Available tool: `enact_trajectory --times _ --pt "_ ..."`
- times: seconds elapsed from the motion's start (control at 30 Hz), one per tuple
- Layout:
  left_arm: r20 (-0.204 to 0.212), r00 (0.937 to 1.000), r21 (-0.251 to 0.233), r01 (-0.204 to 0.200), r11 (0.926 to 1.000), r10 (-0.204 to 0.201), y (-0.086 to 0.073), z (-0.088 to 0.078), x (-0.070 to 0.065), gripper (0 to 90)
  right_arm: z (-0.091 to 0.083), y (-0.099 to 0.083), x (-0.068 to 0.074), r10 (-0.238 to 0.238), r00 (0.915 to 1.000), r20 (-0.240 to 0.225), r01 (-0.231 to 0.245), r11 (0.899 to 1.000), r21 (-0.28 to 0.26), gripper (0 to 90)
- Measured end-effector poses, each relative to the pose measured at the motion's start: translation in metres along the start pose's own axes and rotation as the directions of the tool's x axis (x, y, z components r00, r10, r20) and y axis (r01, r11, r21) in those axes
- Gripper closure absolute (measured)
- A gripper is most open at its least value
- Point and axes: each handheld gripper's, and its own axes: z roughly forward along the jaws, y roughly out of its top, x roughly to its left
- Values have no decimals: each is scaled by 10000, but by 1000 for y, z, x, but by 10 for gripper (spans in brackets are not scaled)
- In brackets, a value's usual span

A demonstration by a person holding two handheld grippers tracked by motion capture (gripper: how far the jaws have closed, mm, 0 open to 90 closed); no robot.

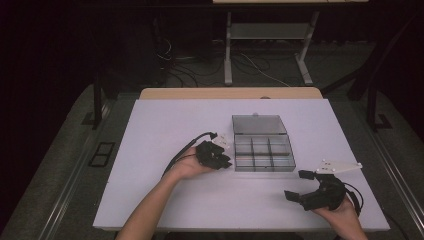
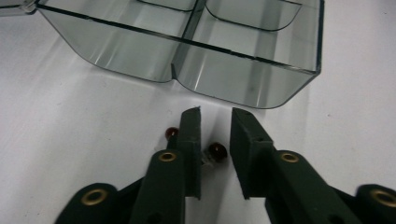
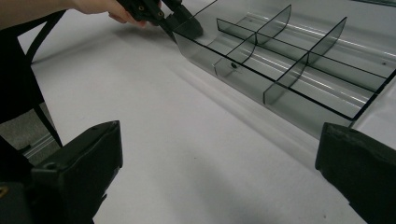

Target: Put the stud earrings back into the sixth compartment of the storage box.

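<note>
Right gripper (image 1: 298, 186): black two-jaw tool held near the front right corner of the white table surface (image 1: 165, 130); jaws spread wide, holding nothing
Left gripper (image 2: 215, 122): black two-jaw tool just beside the box's left wall, near the surface's middle; jaws narrowly parted, not seen clamped on anything
Small items: two dark red rounded beads or bulbs on the surface; one (image 2: 217, 151) lies in the gap between the left jaws, the other (image 2: 171, 132) sits just outside the left-hand jaw; exact kind too small to tell
Handling, judged: light, hard, smooth and rounded, likely to roll or squirt out under a pinch; best taken across the widest part with the jaws low to the surface
Smoky clear plastic compartment box (image 1: 263, 153): past the surface's middle, lid hinged open toward the far edge; divided cells appear empty
Box handling, judged: stiff, light, slick-walled; likely to slide if nudged
</note>
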Motion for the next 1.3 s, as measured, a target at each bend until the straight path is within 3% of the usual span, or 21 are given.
enact_trajectory --times 0.6,0.73,0.77,0.97,1.13,1.17,1.3 --pt "87 9993 273 374 9989 -376 2 -5 3 787 0 0 -1 10 10000 36 -10 10000 -36 8" --pt "81 9989 105 470 9988 -471 4 -13 5 787 0 0 -1 -8 10000 40 8 10000 -34 8" --pt "143 9977 65 668 9977 -668 4 -15 5 787 0 0 -1 2 10000 49 -2 10000 -35 8" --pt "-38 9982 -108 590 9982 -591 12 -30 11 789 0 1 -1 33 10000 48 -33 10000 -39 8" --pt "-34 9967 -204 814 9965 -815 22 -39 13 790 0 0 -1 40 10000 47 -40 10000 -25 8" --pt "-87 9989 -195 460 9988 -461 24 -41 16 790 0 0 -1 4 10000 59 -4 10000 -34 7" --pt "-48 9983 -212 586 9981 -587 33 -46 16 791 0 1 -1 46 10000 50 -46 10000 -31 8"
